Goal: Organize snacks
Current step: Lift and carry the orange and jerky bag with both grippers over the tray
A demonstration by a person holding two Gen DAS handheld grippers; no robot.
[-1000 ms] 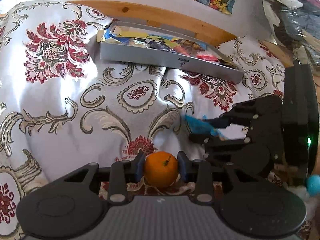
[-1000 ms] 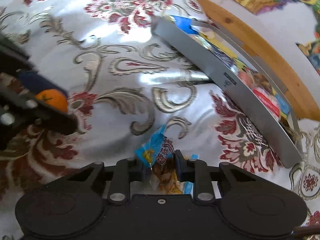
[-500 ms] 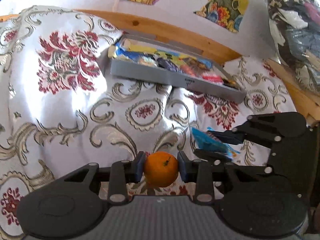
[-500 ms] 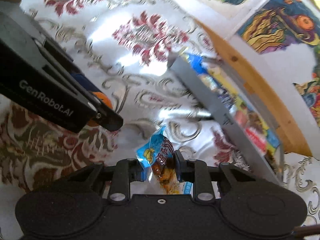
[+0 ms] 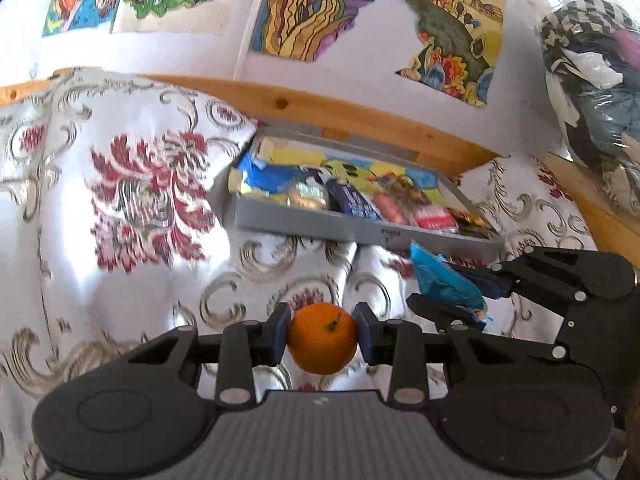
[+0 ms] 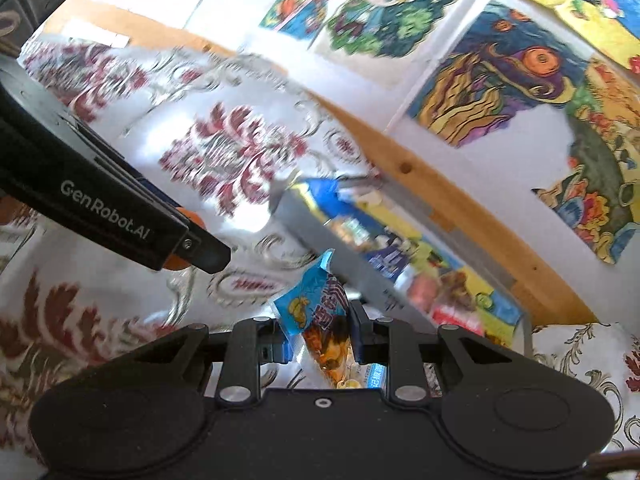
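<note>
Left gripper (image 5: 322,334): both pads pressed against the sides of a small orange (image 5: 322,338), stem end facing up and to the right. Fruit is held clear above the patterned cloth (image 5: 140,184).

Right gripper (image 6: 320,342): clamped on a blue snack packet (image 6: 316,312), printed with red characters and a picture of food. The packet's top corner sticks up above the fingers; its lower end hangs down between them. From the left wrist view the same packet (image 5: 440,284) shows blue, pinched between the right gripper's fingers (image 5: 472,280), just to the right of the orange.

Grey tray (image 5: 360,232) sits on the cloth ahead of both grippers, against a wooden rail (image 5: 360,116). It is filled with wrapped snacks in blue, yellow, red and dark wrappers. Both held items are outside the tray, on its near side.

Wall behind carries colourful drawings (image 5: 340,8). Right wrist view is blurred.
</note>
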